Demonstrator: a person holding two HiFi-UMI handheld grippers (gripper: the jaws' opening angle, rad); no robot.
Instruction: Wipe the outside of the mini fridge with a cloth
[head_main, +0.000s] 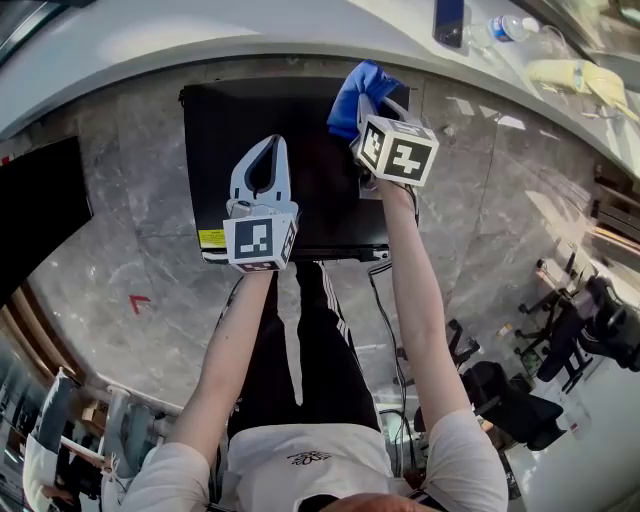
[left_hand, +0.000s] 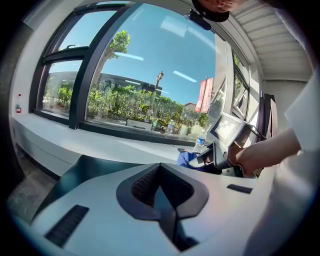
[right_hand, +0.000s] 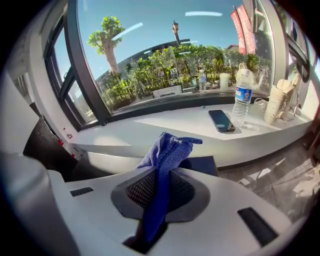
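The black mini fridge (head_main: 300, 140) stands on the floor below me, its flat top facing up. My right gripper (head_main: 362, 102) is over the top's far right corner, shut on a blue cloth (head_main: 360, 88) that bunches out past its tips. In the right gripper view the cloth (right_hand: 167, 150) is pinched between the jaws of the right gripper (right_hand: 160, 175), above the fridge top (right_hand: 201, 164). My left gripper (head_main: 270, 145) hovers over the middle of the top, shut with nothing in it. In the left gripper view the left gripper (left_hand: 161, 172) points along the fridge top (left_hand: 95, 167) toward the window.
A white window ledge (right_hand: 165, 127) runs behind the fridge, carrying a phone (right_hand: 221, 120), a water bottle (right_hand: 242, 97) and paper cups (right_hand: 275, 102). A cable (head_main: 385, 310) trails over the marble floor (head_main: 120, 230). Dark chairs (head_main: 590, 320) stand at the right.
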